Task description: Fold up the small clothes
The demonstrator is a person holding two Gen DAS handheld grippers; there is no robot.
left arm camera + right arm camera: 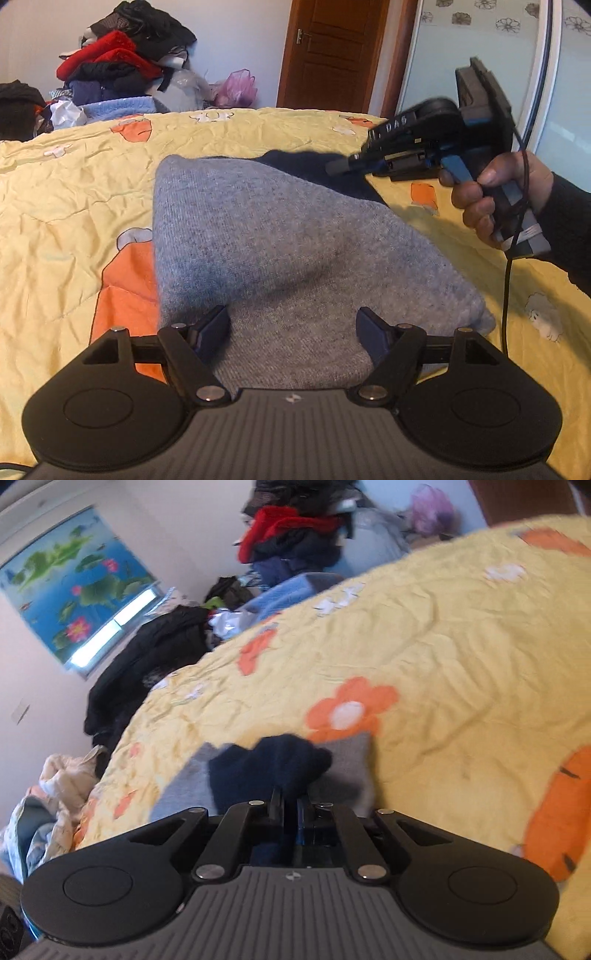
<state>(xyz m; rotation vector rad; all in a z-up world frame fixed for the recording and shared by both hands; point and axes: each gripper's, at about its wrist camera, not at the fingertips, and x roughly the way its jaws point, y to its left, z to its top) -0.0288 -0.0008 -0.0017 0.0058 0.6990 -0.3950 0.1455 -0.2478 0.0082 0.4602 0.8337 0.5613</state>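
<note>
A grey knit garment (pixel 266 229) lies folded on the yellow flowered quilt (pixel 66 192). A dark navy part (pixel 332 184) of it shows at its far end. My left gripper (pixel 291 317) hovers open over the near end, with grey cloth below the gap and the pads not pressing on it. In the left wrist view a hand (pixel 476 206) holds my right gripper (pixel 336 168) at the navy end. In the right wrist view the right gripper (pixel 288 801) is shut on a bunched fold of navy fabric (pixel 273 764), with the grey cloth (pixel 351 760) beneath it.
A heap of red, black and blue clothes (pixel 122 62) and a pink bag (pixel 236 86) stand behind the bed. A brown door (pixel 328 51) and a flowered wardrobe panel (pixel 480 55) are at the back right. A black coat (pixel 147 657) lies at the bed's edge. A cable (pixel 506 295) hangs from the right gripper.
</note>
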